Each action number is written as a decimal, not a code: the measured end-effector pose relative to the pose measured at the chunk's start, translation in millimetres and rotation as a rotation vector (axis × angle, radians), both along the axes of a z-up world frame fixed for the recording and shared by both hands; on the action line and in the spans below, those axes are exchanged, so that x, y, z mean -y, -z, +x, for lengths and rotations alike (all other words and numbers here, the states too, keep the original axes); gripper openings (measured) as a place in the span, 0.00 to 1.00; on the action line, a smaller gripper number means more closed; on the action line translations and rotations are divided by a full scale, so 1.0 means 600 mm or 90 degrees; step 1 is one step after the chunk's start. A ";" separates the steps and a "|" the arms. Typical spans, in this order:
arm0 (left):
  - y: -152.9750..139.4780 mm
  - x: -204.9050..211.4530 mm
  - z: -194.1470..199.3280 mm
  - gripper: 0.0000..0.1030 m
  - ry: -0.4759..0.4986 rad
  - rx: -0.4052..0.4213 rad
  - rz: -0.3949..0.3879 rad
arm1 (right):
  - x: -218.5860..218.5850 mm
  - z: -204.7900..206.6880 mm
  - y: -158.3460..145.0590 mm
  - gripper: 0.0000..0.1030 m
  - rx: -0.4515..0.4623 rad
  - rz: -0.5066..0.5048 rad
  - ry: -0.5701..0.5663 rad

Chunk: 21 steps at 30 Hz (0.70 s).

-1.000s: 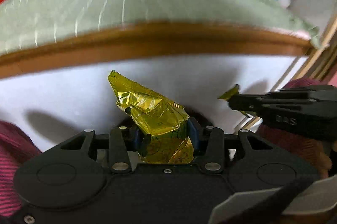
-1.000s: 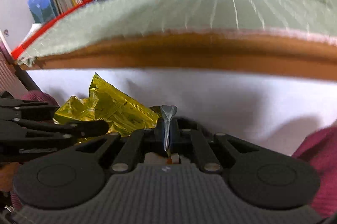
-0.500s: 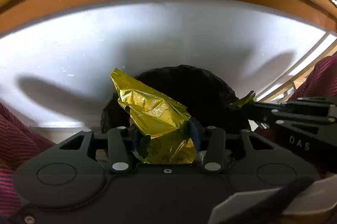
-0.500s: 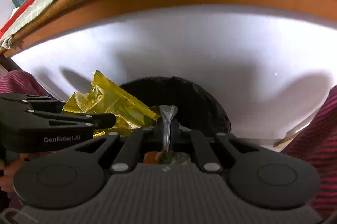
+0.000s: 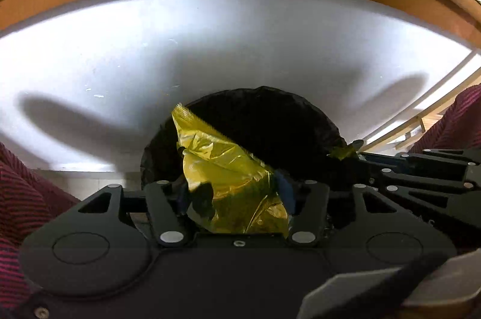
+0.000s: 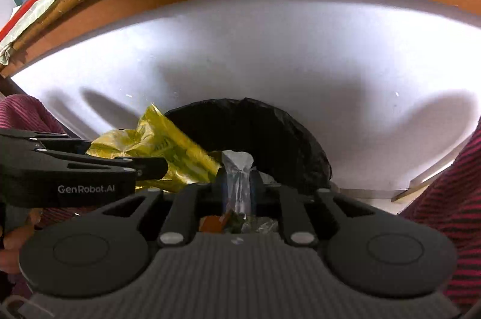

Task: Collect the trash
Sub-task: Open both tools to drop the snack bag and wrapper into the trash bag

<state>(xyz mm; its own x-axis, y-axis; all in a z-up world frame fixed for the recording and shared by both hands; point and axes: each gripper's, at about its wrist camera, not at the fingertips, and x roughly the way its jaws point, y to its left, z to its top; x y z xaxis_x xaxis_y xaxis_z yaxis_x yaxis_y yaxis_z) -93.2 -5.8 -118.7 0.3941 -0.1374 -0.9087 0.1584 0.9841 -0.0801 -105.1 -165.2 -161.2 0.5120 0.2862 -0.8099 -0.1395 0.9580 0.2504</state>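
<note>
- The left gripper (image 5: 234, 192) is seen tilted down over a bin lined with a black bag (image 5: 270, 120), which stands on the floor against a white panel (image 5: 210, 42).
- A crumpled yellow foil wrapper (image 5: 228, 168) is seen between the left fingers (image 5: 284, 189); the jaws have just been opening, and whether the pads are pressing on the foil cannot be told.
- In the right wrist view the same yellow foil wrapper (image 6: 168, 147) is shown at the bin's left rim, with the left gripper (image 6: 150, 165) beside it.
- The right gripper (image 6: 239, 186) is held above the black bag (image 6: 270, 132); a clear plastic wrapper (image 6: 237, 168) stands between its fingers, whose jaws have just been opening, so it looks loosely held at most.
- More rubbish is glimpsed in the bin below.
- Striped maroon sleeves (image 6: 451, 198) are seen at both edges.
</note>
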 end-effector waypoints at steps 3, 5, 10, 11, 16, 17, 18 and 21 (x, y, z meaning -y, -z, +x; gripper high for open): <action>0.000 0.002 -0.002 0.60 -0.003 0.000 0.002 | 0.000 -0.001 0.001 0.43 0.003 -0.002 -0.002; 0.001 0.000 -0.002 0.63 -0.005 -0.002 -0.001 | -0.001 -0.003 -0.002 0.45 0.005 -0.005 -0.002; 0.002 0.000 -0.003 0.70 -0.009 -0.003 -0.001 | 0.000 -0.005 -0.004 0.50 0.009 -0.007 -0.003; 0.001 -0.001 -0.003 0.71 -0.010 -0.003 0.000 | 0.000 -0.005 -0.005 0.52 0.009 -0.006 -0.003; 0.004 -0.006 -0.002 0.75 -0.023 -0.009 0.001 | 0.002 -0.006 -0.006 0.60 0.013 -0.003 -0.001; 0.005 -0.006 -0.002 0.76 -0.025 -0.010 0.000 | 0.002 -0.007 -0.007 0.60 0.014 -0.003 -0.001; 0.006 -0.007 -0.002 0.76 -0.026 -0.010 0.001 | 0.001 -0.007 -0.007 0.61 0.015 -0.005 -0.001; 0.006 -0.007 -0.002 0.77 -0.028 -0.010 0.007 | 0.000 -0.008 -0.007 0.64 0.018 -0.009 -0.001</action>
